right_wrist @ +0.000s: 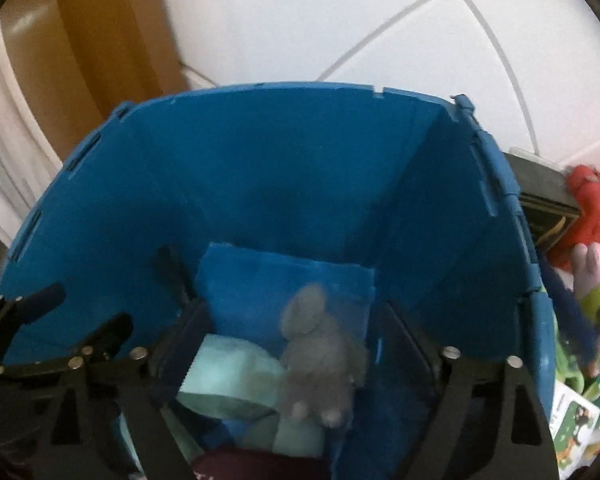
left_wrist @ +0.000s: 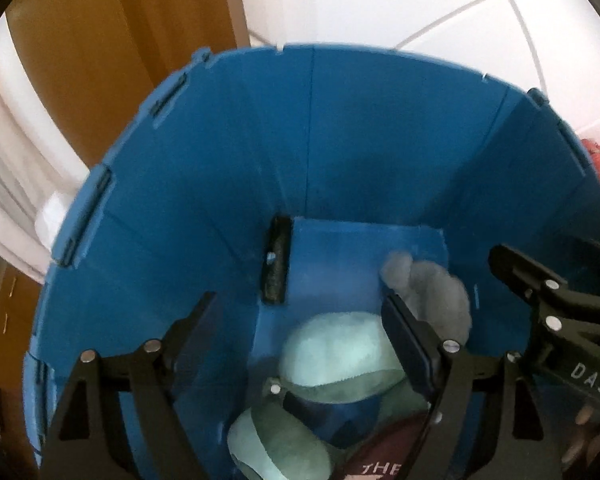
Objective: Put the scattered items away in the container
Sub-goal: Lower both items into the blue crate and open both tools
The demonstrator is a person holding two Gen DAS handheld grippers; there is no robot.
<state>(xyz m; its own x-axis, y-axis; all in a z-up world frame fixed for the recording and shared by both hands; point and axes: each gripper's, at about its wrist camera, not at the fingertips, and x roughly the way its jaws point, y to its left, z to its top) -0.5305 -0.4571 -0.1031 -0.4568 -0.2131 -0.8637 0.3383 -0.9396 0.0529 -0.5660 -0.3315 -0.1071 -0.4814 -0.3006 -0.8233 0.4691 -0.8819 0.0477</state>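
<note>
Blue plastic walls of the container (right_wrist: 260, 184) fill both views, and both grippers hang over its open top, pointing steeply down, likely so that things fall straight in. At left, the left gripper (left_wrist: 300, 316) stands released, nothing between its jaws; below it lies a pale green plush (left_wrist: 332, 348). Further right, the right gripper (right_wrist: 296, 328) is also released, the grey plush (right_wrist: 320, 360) loose beneath it on the container floor. Outside the right wall, a red toy (right_wrist: 596, 204) and a pink plush (right_wrist: 592, 276) still wait.

Both cameras sit close above the blue box (left_wrist: 340, 128) (right_wrist: 300, 168), looking down inside, seeing the same grey toy (left_wrist: 432, 292) (right_wrist: 320, 356).
</note>
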